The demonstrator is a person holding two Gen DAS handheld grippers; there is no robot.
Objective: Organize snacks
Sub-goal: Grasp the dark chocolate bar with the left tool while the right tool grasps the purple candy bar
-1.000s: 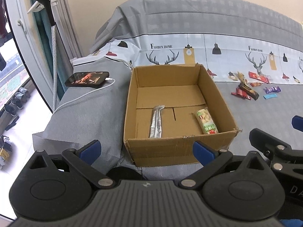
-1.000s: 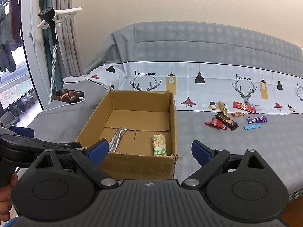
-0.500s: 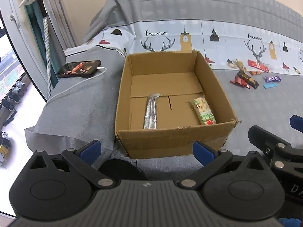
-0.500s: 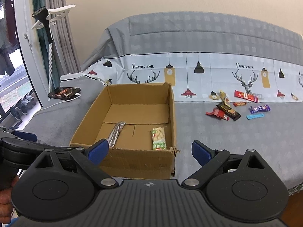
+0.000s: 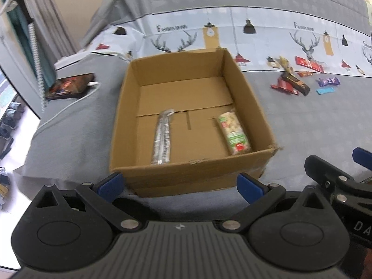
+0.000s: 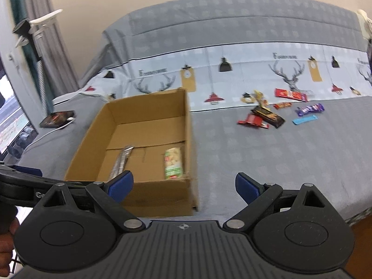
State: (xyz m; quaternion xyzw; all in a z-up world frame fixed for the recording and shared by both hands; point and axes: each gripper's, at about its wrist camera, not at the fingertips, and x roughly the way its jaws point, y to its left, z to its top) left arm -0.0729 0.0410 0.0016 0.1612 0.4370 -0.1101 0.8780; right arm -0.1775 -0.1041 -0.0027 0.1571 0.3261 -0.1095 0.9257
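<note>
An open cardboard box (image 5: 130, 88) (image 6: 188, 125) stands on the grey bedcover. Inside lie a silver packet (image 5: 162, 137) (image 6: 122, 160) and a green-and-red nut bar (image 5: 233, 133) (image 6: 173, 162). Several loose snacks lie to the right: a red bar (image 6: 253, 121), a black bar (image 6: 267, 114), a purple wrapper (image 6: 310, 109), a blue stick (image 6: 304, 119) and a long red wrapper (image 6: 290, 94). My left gripper (image 5: 180, 184) is open and empty before the box's near wall. My right gripper (image 6: 183, 184) is open and empty at the box's near right corner.
A phone (image 5: 69, 86) on a white cable lies left of the box. The bed's left edge drops to the floor beside a window and curtain (image 6: 34, 46). The patterned bedcover (image 6: 232, 162) spreads wide between box and snacks.
Both grippers have moved forward and tilted down over the bed; the box and snacks look larger. The right view has swung right toward the loose snacks. Nothing was picked up.
</note>
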